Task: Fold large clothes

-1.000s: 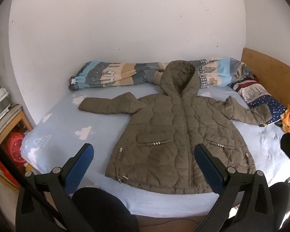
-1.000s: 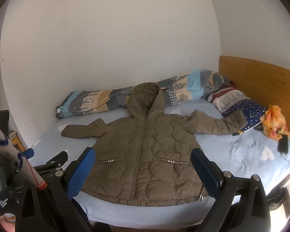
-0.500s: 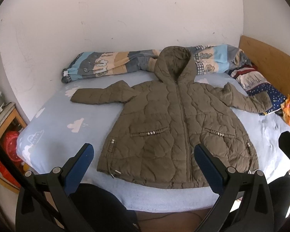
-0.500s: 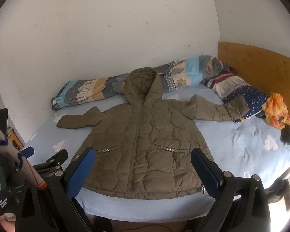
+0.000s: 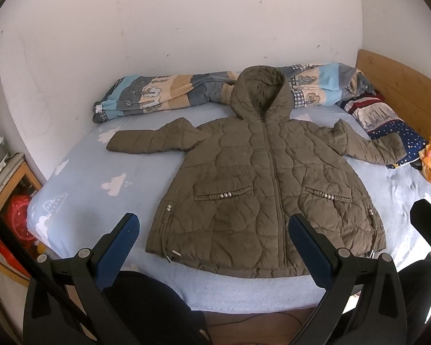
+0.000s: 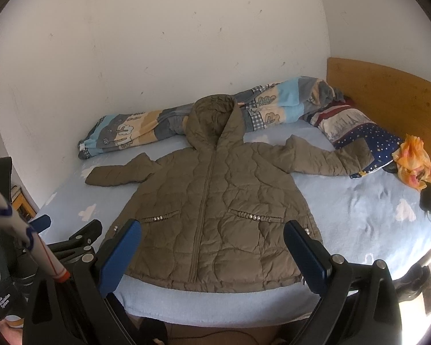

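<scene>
An olive-brown quilted hooded coat point(image 5: 261, 184) point(image 6: 212, 210) lies flat and face up on a bed with a pale blue cloud-print sheet point(image 5: 94, 189) point(image 6: 367, 215). It is zipped, both sleeves spread sideways, the hood pointing toward the wall. My left gripper point(image 5: 214, 245) hovers open over the near hem, holding nothing. My right gripper point(image 6: 212, 254) is likewise open above the hem, with empty blue fingers point(image 6: 119, 258). The left gripper's tip point(image 6: 40, 222) shows at the left edge of the right wrist view.
A rolled patterned duvet point(image 5: 169, 95) lies along the white wall behind the hood. Pillows point(image 5: 388, 120), an orange cloth point(image 6: 413, 161) and a black phone point(image 6: 428, 198) sit by the wooden headboard point(image 6: 388, 92). A wooden shelf point(image 5: 11, 178) with red items stands left of the bed.
Both cameras have moved closer to the bed and tilted down, so the coat looks larger and sits higher in view. The coat itself has not moved; both grippers stay open.
</scene>
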The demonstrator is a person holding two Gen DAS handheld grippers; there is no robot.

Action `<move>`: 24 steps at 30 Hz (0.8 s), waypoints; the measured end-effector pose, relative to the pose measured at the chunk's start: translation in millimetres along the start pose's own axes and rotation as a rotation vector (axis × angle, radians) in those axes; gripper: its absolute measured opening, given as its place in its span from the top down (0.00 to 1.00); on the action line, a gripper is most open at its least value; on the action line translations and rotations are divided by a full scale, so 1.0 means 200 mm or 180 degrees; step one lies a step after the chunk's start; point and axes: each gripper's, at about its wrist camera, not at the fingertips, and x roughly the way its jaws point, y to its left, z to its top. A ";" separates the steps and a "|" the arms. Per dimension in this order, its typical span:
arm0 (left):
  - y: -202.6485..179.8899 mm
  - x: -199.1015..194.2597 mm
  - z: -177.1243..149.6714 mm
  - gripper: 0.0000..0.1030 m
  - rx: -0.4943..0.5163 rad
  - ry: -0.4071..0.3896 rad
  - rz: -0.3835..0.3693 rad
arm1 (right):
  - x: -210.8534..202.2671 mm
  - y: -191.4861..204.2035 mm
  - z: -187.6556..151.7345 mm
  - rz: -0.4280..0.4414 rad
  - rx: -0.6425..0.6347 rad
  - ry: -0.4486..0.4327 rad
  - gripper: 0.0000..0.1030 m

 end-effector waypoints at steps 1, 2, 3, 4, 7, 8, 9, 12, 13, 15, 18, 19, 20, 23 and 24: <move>-0.01 0.00 -0.01 0.00 0.0001 0.0001 0.0001 | 0.00 0.00 0.00 0.0000 -0.0001 0.0000 0.02; -0.01 -0.01 -0.01 0.00 0.0003 0.0004 0.0002 | 0.00 0.00 0.00 -0.0006 -0.0002 0.0001 0.02; -0.01 -0.01 -0.01 0.00 0.0008 0.0006 0.0002 | 0.00 0.00 0.00 -0.0019 -0.0001 -0.0001 0.02; -0.02 -0.02 -0.02 0.00 0.0012 0.0005 0.0006 | 0.00 0.00 0.00 -0.0030 0.0001 -0.0004 0.02; -0.03 -0.03 -0.02 0.00 0.0011 -0.0002 0.0011 | -0.01 0.00 0.00 -0.0077 -0.0001 -0.0003 0.02; -0.03 -0.03 -0.02 0.00 0.0016 -0.0001 0.0009 | -0.01 0.00 0.00 -0.0085 -0.0004 -0.0010 0.02; -0.03 -0.03 -0.02 0.00 0.0020 -0.0002 0.0012 | -0.02 0.00 -0.01 -0.0088 -0.0011 -0.0019 0.02; -0.03 -0.03 -0.02 0.00 0.0022 -0.0008 0.0008 | -0.03 0.00 -0.01 -0.0103 -0.0023 -0.0021 0.02; -0.03 -0.04 -0.03 0.00 0.0032 -0.0011 0.0009 | -0.03 0.00 -0.01 -0.0106 -0.0020 -0.0018 0.02; -0.03 -0.04 -0.03 0.00 0.0037 -0.0017 0.0013 | -0.03 0.00 -0.01 -0.0106 -0.0014 -0.0020 0.02; -0.05 -0.06 -0.03 0.00 0.0066 -0.0020 0.0016 | -0.03 -0.01 -0.01 -0.0115 -0.0004 -0.0027 0.02; -0.05 -0.06 -0.03 0.00 0.0067 -0.0021 0.0013 | -0.04 -0.01 -0.02 -0.0115 0.0003 -0.0029 0.02; -0.05 -0.06 -0.03 0.00 0.0065 -0.0020 0.0009 | -0.04 -0.02 -0.02 -0.0116 0.0008 -0.0032 0.02; -0.06 -0.07 -0.03 0.00 0.0085 -0.0022 0.0009 | -0.04 -0.03 -0.03 -0.0119 0.0015 -0.0036 0.02; -0.06 -0.07 -0.02 0.00 0.0089 -0.0018 0.0003 | -0.04 -0.03 -0.03 -0.0125 0.0021 -0.0037 0.02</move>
